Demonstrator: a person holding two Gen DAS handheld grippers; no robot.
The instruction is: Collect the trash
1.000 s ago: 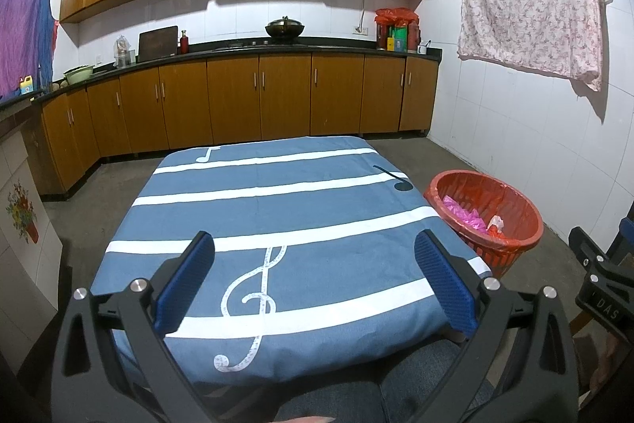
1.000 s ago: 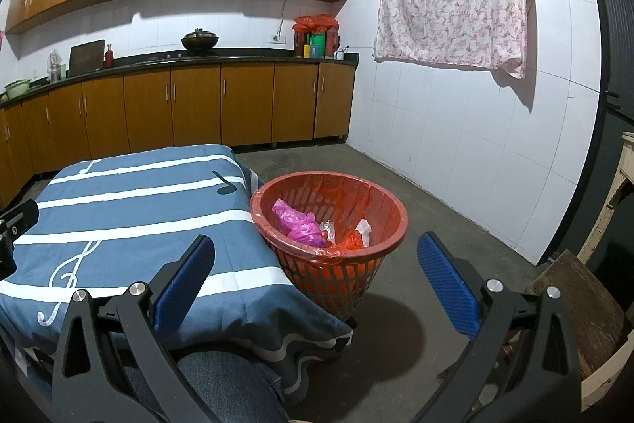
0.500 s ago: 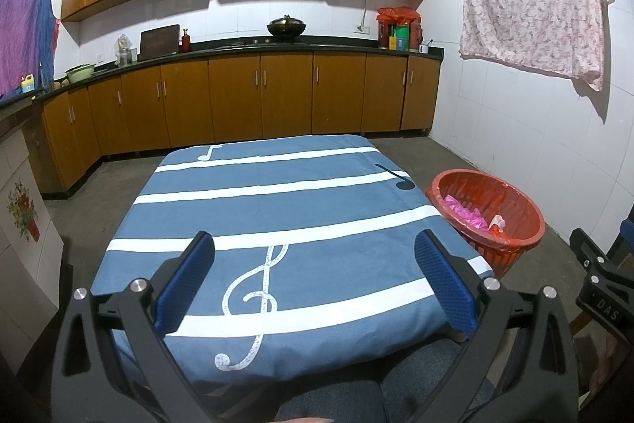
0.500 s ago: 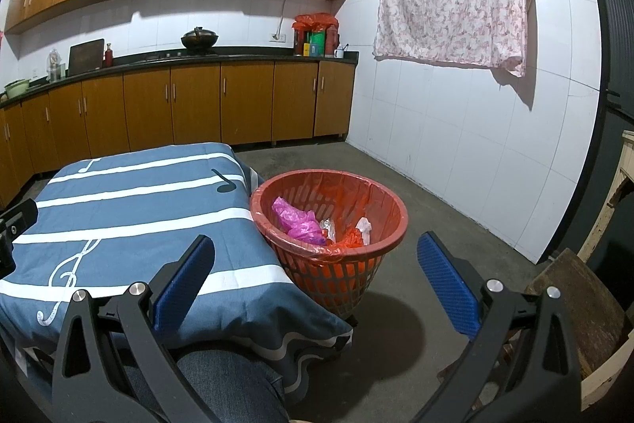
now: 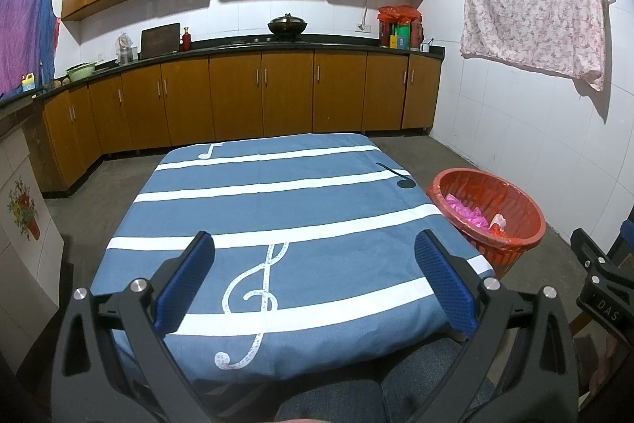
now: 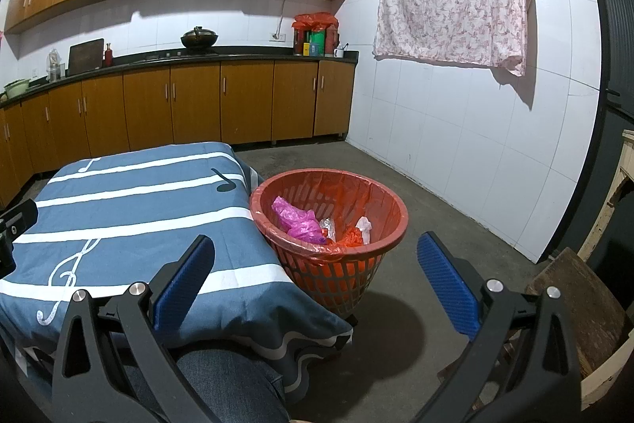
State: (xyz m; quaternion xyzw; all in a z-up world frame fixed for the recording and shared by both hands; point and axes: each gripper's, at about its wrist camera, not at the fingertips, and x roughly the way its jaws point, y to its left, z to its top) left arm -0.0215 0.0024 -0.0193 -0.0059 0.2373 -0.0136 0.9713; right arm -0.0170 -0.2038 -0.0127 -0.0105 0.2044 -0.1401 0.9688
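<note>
On right claw [image 5: 602, 288], label "DAS".

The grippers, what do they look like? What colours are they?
Both look the same. The left gripper and the right gripper each have a black frame with triangle-shaped holes, shiny silver bolts on top, and two fingers faced with bumpy blue pads. The right gripper, glimpsed from the side in the left view, has "DAS" written on it in white. The person wears blue jeans.
</note>
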